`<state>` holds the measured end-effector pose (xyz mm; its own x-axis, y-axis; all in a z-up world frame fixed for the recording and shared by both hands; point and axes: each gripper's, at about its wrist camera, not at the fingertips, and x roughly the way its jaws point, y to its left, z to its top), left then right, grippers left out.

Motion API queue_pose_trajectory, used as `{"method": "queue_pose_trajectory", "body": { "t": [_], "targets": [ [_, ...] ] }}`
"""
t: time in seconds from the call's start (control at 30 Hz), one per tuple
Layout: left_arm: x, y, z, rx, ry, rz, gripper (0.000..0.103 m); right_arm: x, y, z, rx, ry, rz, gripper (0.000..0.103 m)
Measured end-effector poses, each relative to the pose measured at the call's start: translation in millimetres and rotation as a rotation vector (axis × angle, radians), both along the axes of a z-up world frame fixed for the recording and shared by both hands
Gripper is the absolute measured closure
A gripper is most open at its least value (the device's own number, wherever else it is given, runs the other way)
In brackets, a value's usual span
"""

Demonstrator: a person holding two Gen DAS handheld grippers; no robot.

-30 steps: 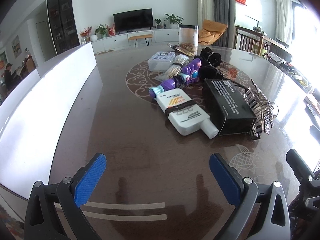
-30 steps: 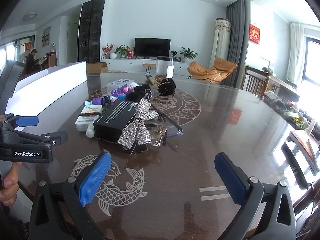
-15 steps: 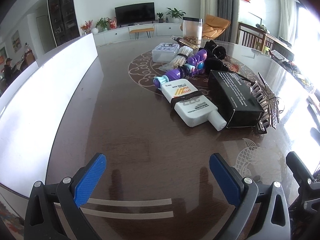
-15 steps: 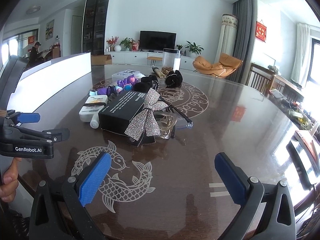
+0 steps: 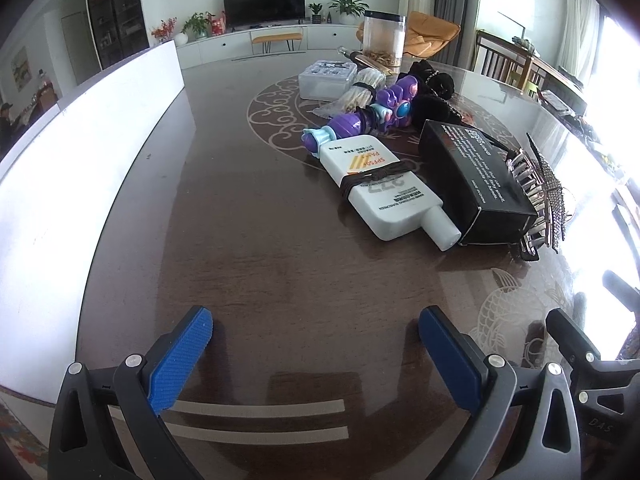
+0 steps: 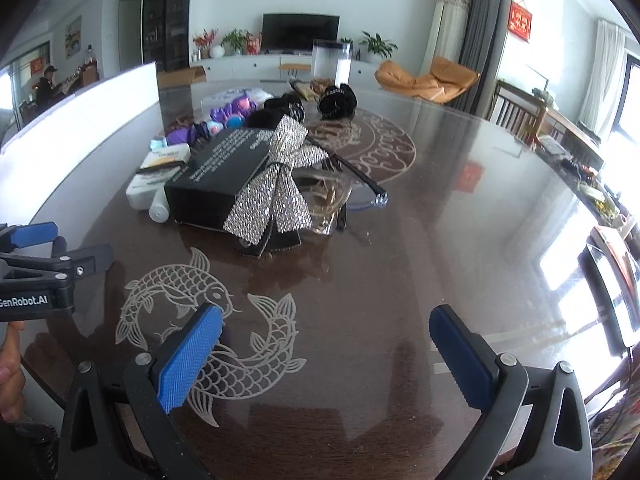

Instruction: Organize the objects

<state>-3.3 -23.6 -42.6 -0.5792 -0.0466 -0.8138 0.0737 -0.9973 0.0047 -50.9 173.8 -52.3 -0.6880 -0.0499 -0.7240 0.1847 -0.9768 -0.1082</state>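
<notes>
A pile of objects lies on the dark glossy table (image 5: 240, 208): a white sunscreen bottle (image 5: 384, 188) with a black band, a black box (image 5: 476, 180), a silver rhinestone bow clip (image 6: 276, 188), a purple toy (image 5: 368, 120), a bundle of sticks (image 5: 360, 92), a clear plastic case (image 5: 326, 78), black scrunchies (image 6: 338, 100) and glasses (image 6: 340, 192). My left gripper (image 5: 316, 328) is open and empty, short of the bottle. My right gripper (image 6: 326, 324) is open and empty, over the fish inlay, short of the bow clip.
A clear jar (image 5: 383, 40) stands at the far side of the pile. A white panel (image 5: 72, 152) runs along the table's left edge. The left gripper's body (image 6: 36, 276) shows at the right wrist view's left edge. Tape strips (image 5: 260, 420) mark the near table.
Both grippers have moved forward toward the pile; the objects appear larger and nearer. Both stay open and empty.
</notes>
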Motion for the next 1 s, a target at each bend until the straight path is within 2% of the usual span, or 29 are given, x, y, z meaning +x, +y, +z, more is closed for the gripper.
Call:
{"method": "queue_pose_trajectory", "body": {
  "t": [0.27,0.57,0.73,0.77,0.87,0.93,1.0],
  "targets": [
    [-4,-1,0,0.000,-0.005,-0.017,0.000,-5,2,-1,-0.008,-0.024,-0.009,0.000],
    [-9,-3,-1,0.003,-0.027,-0.045,0.000,-10,9,-4,-0.078,-0.059,-0.022,0.000],
    [-8,-8,1,0.012,-0.050,-0.093,0.000,-7,9,-5,-0.087,-0.036,-0.023,0.000],
    [-8,-10,2,0.027,-0.055,-0.093,0.000,-6,10,-5,-0.088,-0.027,-0.022,0.000],
    [-19,-19,12,0.148,-0.052,-0.076,0.000,-3,10,-6,-0.093,-0.001,-0.016,0.000],
    [-30,-19,21,0.171,-0.039,-0.058,0.000,-2,9,-7,-0.096,0.014,-0.012,0.000],
    [-52,-16,30,0.157,-0.023,-0.018,0.000,-1,9,-7,-0.098,0.027,-0.010,0.000]
  ]
}}
